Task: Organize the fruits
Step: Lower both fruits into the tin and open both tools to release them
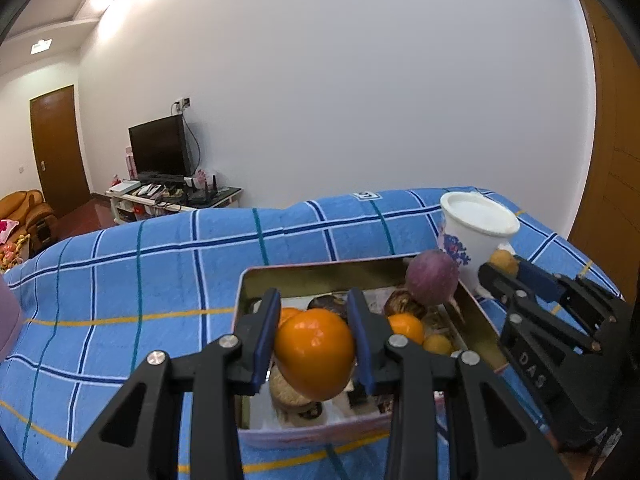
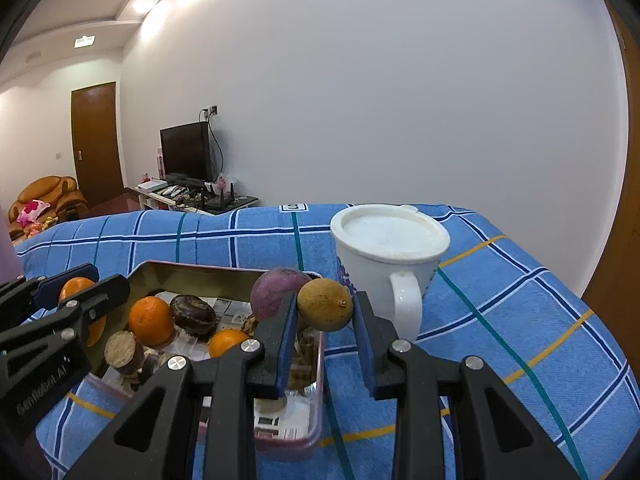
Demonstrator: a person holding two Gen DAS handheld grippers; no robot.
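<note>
My left gripper [image 1: 314,344] is shut on a big orange fruit [image 1: 314,354], held just above the near end of a rectangular metal tin [image 1: 256,276]. My right gripper [image 2: 325,312] is shut on a small yellow-brown round fruit [image 2: 325,310], over the tin's right edge [image 2: 320,354]. In the tin lie small oranges [image 2: 151,320], a dark brown fruit [image 2: 194,314], a purple round fruit [image 2: 276,292] and a cut brown stub [image 2: 122,350]. From the left wrist view the right gripper [image 1: 502,266] shows at the right with its small fruit [image 1: 503,261].
The tin stands on a blue checked cloth [image 1: 140,272]. A white lidded mug [image 2: 390,264] with a blue flower pattern stands just right of the tin, close behind the right gripper. Beyond are a white wall, a television stand and a brown door.
</note>
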